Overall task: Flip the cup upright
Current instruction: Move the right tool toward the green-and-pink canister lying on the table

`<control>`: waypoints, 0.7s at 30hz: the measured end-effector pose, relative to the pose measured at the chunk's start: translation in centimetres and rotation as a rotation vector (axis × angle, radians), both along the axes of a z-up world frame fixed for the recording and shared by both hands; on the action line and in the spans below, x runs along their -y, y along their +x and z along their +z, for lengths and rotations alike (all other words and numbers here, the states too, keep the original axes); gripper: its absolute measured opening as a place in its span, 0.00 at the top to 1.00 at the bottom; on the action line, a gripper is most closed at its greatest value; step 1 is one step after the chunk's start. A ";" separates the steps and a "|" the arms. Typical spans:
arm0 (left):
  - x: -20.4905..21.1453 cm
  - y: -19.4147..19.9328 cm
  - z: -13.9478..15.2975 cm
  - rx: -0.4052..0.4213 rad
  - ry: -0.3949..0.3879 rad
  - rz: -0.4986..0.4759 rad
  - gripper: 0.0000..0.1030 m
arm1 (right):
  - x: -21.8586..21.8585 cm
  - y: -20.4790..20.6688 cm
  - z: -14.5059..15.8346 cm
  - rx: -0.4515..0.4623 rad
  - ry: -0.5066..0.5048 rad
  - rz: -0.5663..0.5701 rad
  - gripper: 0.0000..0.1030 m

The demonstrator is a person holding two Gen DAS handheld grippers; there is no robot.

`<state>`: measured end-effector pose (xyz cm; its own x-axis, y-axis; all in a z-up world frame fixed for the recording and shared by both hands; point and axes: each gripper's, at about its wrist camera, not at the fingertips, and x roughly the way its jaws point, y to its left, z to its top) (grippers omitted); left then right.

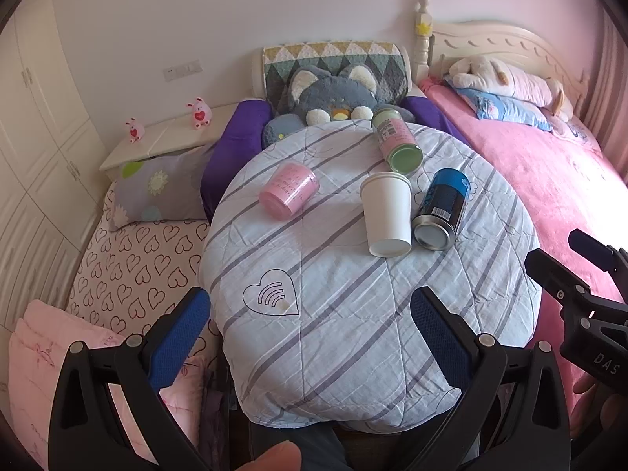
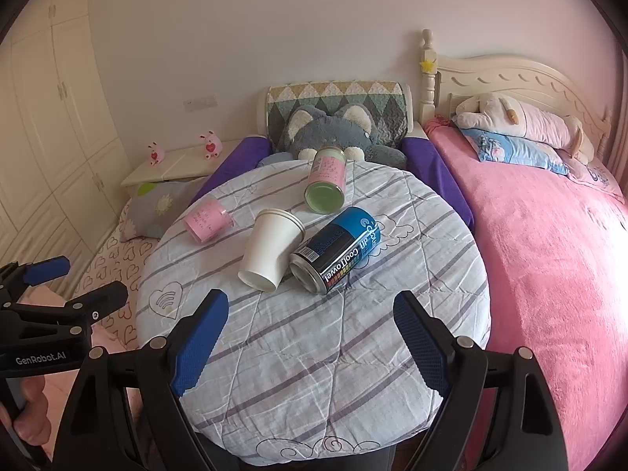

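White paper cup (image 1: 386, 215) lies toppled; both grippers' fingers (image 2: 200, 343) spread wide, empty.

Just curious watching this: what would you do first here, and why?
Probably move the right gripper forward to the white paper cup. It lies on its side on the striped cloth, bottom toward us, and both grippers are open, holding nothing.

Left gripper (image 1: 310, 327): jaws stood wide apart, blue pads (image 1: 178, 343) facing inward, holding nothing.
Right gripper (image 2: 310, 333): jaws equally spread, holding nothing.
Position: the right gripper sat at the left's 3 o'clock.
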<state>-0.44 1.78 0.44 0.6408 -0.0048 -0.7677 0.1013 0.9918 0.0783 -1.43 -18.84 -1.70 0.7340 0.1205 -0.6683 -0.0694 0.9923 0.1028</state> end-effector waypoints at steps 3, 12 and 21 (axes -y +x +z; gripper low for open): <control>0.0 0.2 -0.3 -0.004 -0.002 0.005 0.00 | -0.1 0.1 0.0 -0.002 -0.002 0.002 0.15; -0.1 1.1 -1.1 -0.020 -0.002 0.018 0.00 | -0.6 1.3 -0.5 -0.024 -0.015 0.014 0.15; 0.0 2.7 -2.0 -0.039 -0.005 0.025 0.00 | -1.1 3.4 -1.1 -0.059 -0.030 0.030 0.15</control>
